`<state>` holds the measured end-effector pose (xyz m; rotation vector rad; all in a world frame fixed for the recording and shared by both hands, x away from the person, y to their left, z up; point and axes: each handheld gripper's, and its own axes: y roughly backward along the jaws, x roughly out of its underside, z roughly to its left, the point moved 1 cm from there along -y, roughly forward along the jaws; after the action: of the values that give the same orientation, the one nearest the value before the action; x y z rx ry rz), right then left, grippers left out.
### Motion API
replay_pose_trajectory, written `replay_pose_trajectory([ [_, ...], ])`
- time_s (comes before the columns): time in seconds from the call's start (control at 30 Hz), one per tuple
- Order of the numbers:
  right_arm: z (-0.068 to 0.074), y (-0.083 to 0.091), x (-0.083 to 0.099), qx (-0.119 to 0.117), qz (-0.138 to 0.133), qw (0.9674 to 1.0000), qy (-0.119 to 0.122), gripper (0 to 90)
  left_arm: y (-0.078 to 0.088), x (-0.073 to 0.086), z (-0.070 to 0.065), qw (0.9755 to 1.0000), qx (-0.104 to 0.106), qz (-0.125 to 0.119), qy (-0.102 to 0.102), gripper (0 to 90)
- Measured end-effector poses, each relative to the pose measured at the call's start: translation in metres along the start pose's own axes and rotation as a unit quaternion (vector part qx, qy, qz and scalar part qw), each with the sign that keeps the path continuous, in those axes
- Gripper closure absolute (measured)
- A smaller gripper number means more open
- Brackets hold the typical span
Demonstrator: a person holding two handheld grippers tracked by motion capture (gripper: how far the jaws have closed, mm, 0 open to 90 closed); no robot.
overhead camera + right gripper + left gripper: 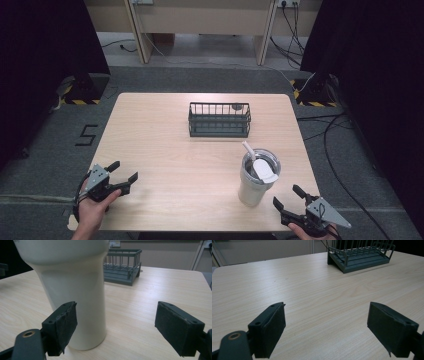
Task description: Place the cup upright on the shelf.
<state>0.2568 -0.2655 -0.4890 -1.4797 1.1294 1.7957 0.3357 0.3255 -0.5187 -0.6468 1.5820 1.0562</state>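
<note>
Nearest the high camera, the right hand-held gripper (289,196) is held at the counter's near edge, its jaws spread wide and nothing between them; the left hand-held gripper (123,172) is likewise spread and empty, well away to the left of the tumbler. On the pale wooden counter (165,145), the dark wire basket (219,120) is seen standing beyond the tumbler, toward the far edge. The cream tumbler (256,177) stands upright just ahead of and slightly left of the right hand-held gripper, with its clear lid and white straw (248,149) on top. In the right gripper view, the tumbler (75,290) is seen off-centre, lined up with the left pad (65,325) rather than the gap. If the approach were continued on that line, the tall, narrow-based cup could be struck by that pad and pushed or tipped, and whatever it holds might be spilled through the lid opening. A grip taken on the tapered, smooth lower wall could also be expected to slip. The straw might be knocked if the lid were caught.
</note>
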Motion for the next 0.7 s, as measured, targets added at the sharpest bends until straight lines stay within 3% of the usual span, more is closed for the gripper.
replay_pose_trajectory([
  [0.7, 0.022, -0.025, -0.014, -0.048, -0.002, 0.9987, 0.015, 15.7, 0.000, 0.001, 0.000, 1.0000, 0.001, 0.000, 0.002, 14.5],
])
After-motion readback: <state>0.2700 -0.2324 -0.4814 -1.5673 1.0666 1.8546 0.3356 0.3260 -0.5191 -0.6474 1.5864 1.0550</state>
